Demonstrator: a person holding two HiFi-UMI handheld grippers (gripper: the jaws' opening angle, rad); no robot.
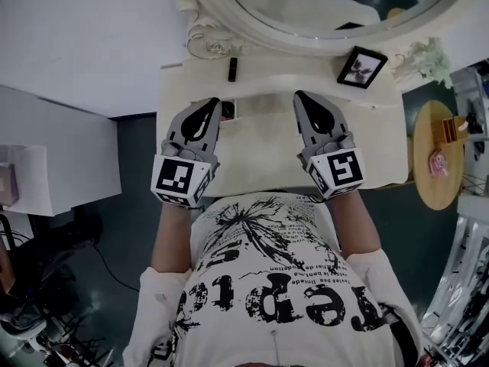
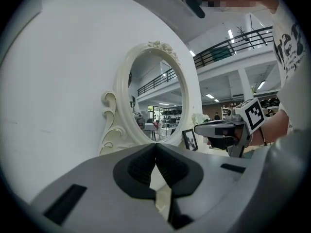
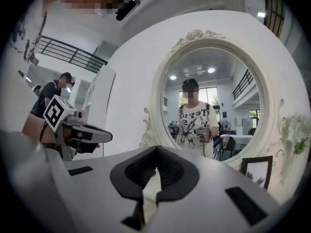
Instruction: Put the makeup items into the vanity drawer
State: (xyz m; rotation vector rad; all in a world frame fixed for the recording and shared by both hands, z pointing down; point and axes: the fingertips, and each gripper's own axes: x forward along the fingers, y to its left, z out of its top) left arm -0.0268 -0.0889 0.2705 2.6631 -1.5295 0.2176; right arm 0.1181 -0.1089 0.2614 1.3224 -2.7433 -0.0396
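A white vanity table (image 1: 374, 144) with an oval mirror (image 1: 328, 6) stands in front of me. A slim black makeup stick (image 1: 232, 69) lies on its top near the mirror's base. A small dark item (image 1: 228, 110) sits by a low ledge, right beside my left gripper's tip; I cannot tell whether it lies in a drawer. My left gripper (image 1: 212, 102) (image 2: 155, 144) and right gripper (image 1: 299, 95) (image 3: 156, 147) hover side by side over the tabletop, pointing at the mirror. Both are shut with nothing between the pads.
A black picture frame (image 1: 361, 67) (image 3: 256, 171) leans at the mirror's right, with white flowers (image 1: 428, 56) beyond it. A round wooden side table (image 1: 435, 155) with small items stands to the right. A white cabinet (image 1: 46, 159) is on the left.
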